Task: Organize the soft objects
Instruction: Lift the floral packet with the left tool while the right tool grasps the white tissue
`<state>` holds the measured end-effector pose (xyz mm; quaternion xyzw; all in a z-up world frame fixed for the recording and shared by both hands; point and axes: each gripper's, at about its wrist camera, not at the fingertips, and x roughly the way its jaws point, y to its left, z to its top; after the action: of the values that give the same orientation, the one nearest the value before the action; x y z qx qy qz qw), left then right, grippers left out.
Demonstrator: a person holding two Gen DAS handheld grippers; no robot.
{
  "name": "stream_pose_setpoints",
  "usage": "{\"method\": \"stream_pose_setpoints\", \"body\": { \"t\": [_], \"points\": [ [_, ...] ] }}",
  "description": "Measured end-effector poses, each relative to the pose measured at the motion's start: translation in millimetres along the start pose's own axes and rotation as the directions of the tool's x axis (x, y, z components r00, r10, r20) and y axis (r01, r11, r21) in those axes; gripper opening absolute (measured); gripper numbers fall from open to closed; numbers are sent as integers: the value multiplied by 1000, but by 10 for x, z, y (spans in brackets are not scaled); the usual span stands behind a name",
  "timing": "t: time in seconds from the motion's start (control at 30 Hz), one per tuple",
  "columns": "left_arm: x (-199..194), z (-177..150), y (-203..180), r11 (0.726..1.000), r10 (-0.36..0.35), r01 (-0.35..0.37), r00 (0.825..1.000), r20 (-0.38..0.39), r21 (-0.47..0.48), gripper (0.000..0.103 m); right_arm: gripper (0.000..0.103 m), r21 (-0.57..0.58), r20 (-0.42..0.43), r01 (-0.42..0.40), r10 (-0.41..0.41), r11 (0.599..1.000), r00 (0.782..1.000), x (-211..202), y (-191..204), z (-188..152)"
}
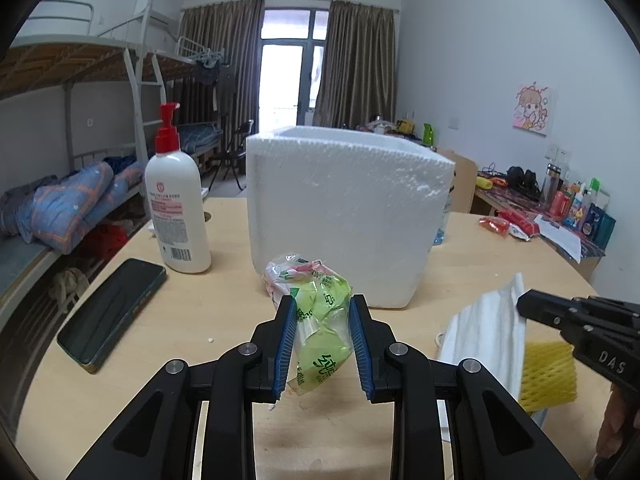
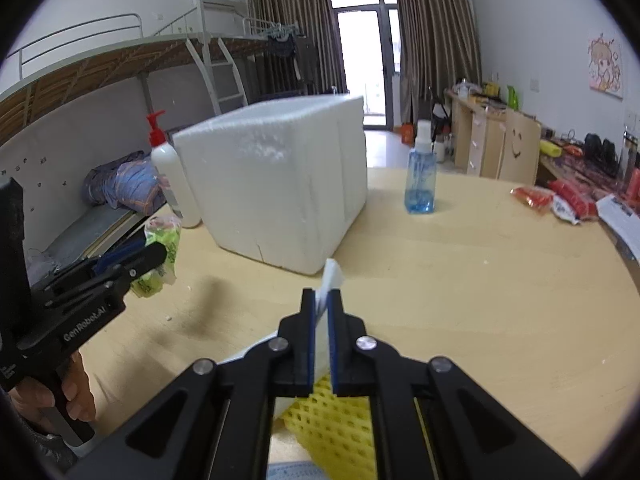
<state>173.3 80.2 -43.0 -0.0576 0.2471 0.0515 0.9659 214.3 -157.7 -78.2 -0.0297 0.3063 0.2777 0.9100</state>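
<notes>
My left gripper [image 1: 323, 308] is shut on a crumpled green and pink plastic packet [image 1: 320, 320], held just above the wooden table in front of the white foam box [image 1: 344, 216]. The packet also shows in the right wrist view [image 2: 160, 240], at the left gripper's tips [image 2: 158, 254]. My right gripper [image 2: 321, 300] is shut on a white soft sheet [image 2: 330, 280], lifting its edge; the sheet shows in the left wrist view [image 1: 492, 328] beside the right gripper [image 1: 524, 306]. A yellow foam net [image 2: 332, 420] lies under the right gripper and also shows at the right in the left wrist view [image 1: 548, 372].
A lotion pump bottle [image 1: 176, 208] and a black phone [image 1: 112, 312] lie left of the foam box. A blue spray bottle [image 2: 421, 176] stands right of the box. Red snack packets [image 2: 560, 200] lie at the table's far right edge. Bunk beds stand to the left.
</notes>
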Motion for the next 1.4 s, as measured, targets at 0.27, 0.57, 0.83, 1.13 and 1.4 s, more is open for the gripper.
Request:
{"method": "stream_pose_setpoints", "body": {
  "t": [0.27, 0.57, 0.83, 1.13, 1.4],
  "points": [
    [-243, 36, -48, 1000, 7, -8, 999, 53, 22, 29, 8, -18, 70, 3, -2, 1000, 998, -275, 39, 25],
    [-394, 35, 31, 999, 38, -39, 996, 78, 15, 29, 9, -14, 16, -40, 40, 999, 999, -136, 177, -109],
    [-458, -14, 232, 996, 84, -83, 994, 75, -16, 29, 40, -121, -67, -91, 84, 988, 994, 96, 517, -268],
    [-416, -66, 322, 996, 90, -89, 994, 59, -33, 29, 40, -146, -164, -115, 91, 983, 982, 416, 688, -385],
    [-390, -86, 366, 995, 88, -86, 995, 49, -48, 29, 40, -139, -213, -107, 76, 985, 974, 556, 697, -438]
  ]
}}
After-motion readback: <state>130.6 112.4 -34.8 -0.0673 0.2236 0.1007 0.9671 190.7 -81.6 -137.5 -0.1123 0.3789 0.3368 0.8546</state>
